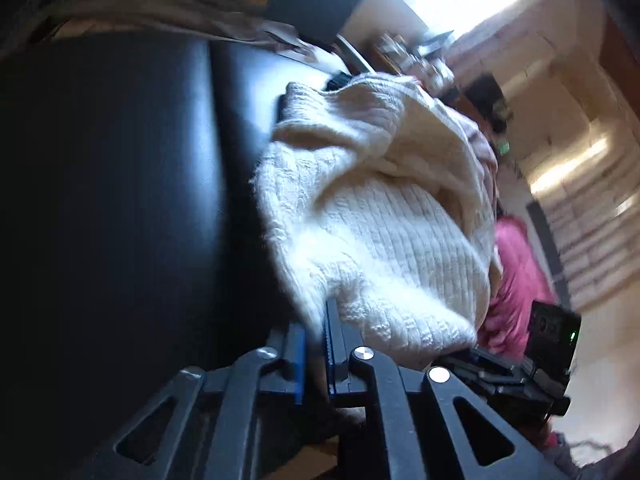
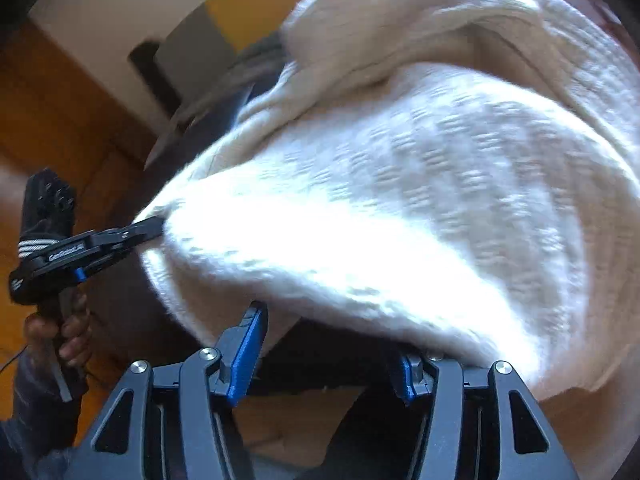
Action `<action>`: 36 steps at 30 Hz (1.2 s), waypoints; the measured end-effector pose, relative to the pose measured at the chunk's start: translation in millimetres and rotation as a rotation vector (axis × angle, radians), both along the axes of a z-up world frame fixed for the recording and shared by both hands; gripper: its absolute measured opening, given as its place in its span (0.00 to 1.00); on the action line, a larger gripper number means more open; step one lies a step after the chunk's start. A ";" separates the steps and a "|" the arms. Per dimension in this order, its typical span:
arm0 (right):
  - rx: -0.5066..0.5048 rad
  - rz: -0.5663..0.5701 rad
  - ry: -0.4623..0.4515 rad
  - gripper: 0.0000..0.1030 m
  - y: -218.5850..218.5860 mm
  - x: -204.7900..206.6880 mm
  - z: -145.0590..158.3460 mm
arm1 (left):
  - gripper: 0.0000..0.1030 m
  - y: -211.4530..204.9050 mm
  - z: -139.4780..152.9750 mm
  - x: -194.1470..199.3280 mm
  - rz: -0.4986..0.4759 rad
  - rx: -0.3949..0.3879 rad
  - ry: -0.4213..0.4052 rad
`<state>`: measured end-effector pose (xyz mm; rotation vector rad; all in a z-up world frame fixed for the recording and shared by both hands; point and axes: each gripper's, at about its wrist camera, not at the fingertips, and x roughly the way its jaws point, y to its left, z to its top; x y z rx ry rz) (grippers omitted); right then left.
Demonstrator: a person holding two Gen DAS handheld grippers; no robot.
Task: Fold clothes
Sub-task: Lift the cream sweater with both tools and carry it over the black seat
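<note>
The left hand-held gripper [image 2: 154,226] pinches the cream ribbed knit sweater [image 2: 400,208] over the black padded seat [image 1: 120,200]; the right hand-held gripper [image 2: 332,344] gapes near its hem, and should bite deep.

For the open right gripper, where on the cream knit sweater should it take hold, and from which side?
Probably the thick lower hem of the cream knit sweater, just above the right gripper, coming from below. That edge hangs free and bunched there, while the left gripper already pinches the far corner, so the grips would stay apart.
</note>
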<state>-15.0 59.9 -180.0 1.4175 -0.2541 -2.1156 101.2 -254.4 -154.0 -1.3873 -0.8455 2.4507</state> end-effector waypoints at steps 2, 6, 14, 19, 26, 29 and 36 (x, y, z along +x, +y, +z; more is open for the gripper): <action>-0.018 0.051 -0.029 0.56 -8.5 1.1 1.3 | 0.13 -8.2 -1.7 13.1 0.024 0.049 0.017; -0.150 0.142 -0.084 0.56 -13.8 1.1 18.4 | 0.20 2.4 0.2 22.3 0.023 0.087 0.031; -0.068 0.087 0.103 0.57 -5.9 -16.2 51.0 | 0.22 58.6 -30.4 -2.4 -0.030 0.075 -0.050; 0.057 0.046 -0.020 0.57 -11.8 -60.1 4.2 | 0.00 61.9 -28.1 -5.1 -0.024 -0.095 -0.051; -0.089 0.115 -0.130 0.61 -25.2 -60.3 -16.3 | 0.00 2.2 -17.0 31.7 0.116 -0.243 -0.131; -0.137 0.140 -0.138 0.61 -38.5 -52.7 -19.7 | 0.00 -32.1 -12.3 53.0 0.202 -0.269 -0.161; -0.249 0.097 -0.186 0.60 -23.2 -51.7 -26.9 | 0.20 -5.6 -5.7 37.0 0.144 -0.179 -0.049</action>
